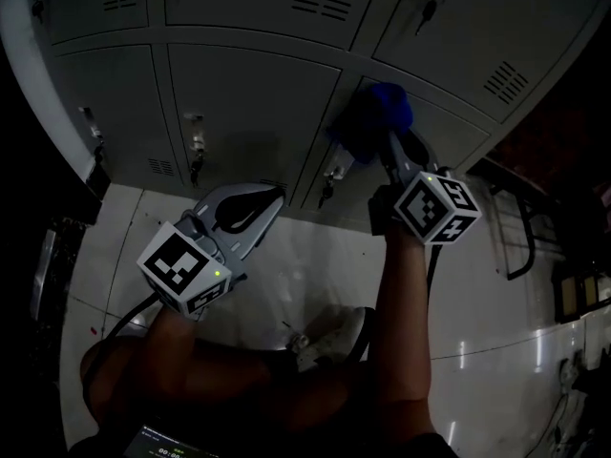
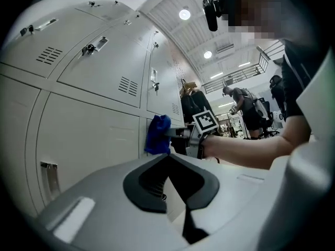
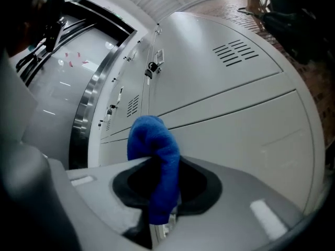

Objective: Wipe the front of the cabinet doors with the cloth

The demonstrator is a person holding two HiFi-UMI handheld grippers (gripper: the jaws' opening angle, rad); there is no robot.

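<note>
The right tool (image 3: 162, 192) is closed on the blue cloth (image 3: 154, 145); the cloth stands pinched between its jaws and folds over above them. In the head view this tool (image 1: 380, 139) sits at 1 o'clock, and the bunched cloth (image 1: 377, 113) lies against a grey door (image 1: 239, 93) of the lower row, beside a seam. The left tool (image 2: 170, 163) has its jaws together with nothing between them. It hangs at 8 o'clock in the head view (image 1: 267, 203), apart from the doors and pointing toward them.

Every door in sight is shut, so what the cabinets hold cannot be told. Keys (image 1: 196, 165) hang from some locks.

The left gripper view shows the right tool (image 2: 175, 135) side-on at 12 o'clock from its own jaws, with the cloth (image 2: 158, 135) touching the door (image 2: 89, 135). It also shows ceiling lights (image 2: 184, 14) and people (image 2: 241, 103) far back at 2 o'clock. Only the head view shows the glossy floor (image 1: 477, 351) and a shoe (image 1: 334, 332) at 6 o'clock. The right gripper view shows vent slots (image 3: 235, 51) at 1 o'clock.
</note>
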